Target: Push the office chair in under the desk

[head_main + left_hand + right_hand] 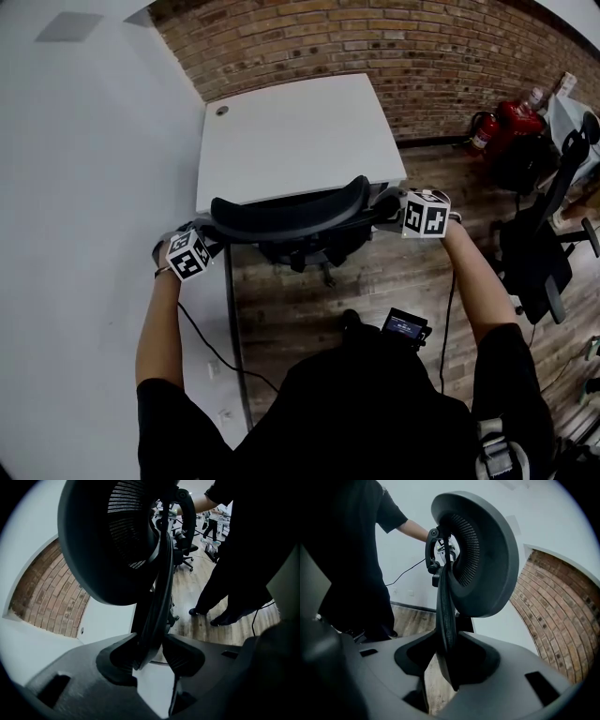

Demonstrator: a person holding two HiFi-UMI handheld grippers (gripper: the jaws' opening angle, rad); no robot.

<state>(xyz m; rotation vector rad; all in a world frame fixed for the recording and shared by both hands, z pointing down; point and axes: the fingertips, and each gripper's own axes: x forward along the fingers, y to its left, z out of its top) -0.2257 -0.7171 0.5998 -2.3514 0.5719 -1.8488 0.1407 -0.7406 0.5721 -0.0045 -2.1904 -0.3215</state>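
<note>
Left hand-held gripper (150,657) and right hand-held gripper (450,660) both clamped on office chair (291,216) back edges, chair between them, seat apparently partly under desk (291,131) just ahead; probably a short push left.

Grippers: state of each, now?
Left gripper: closed on the chair backrest, its left end.
Right gripper: closed on the chair backrest, its right end.
</note>
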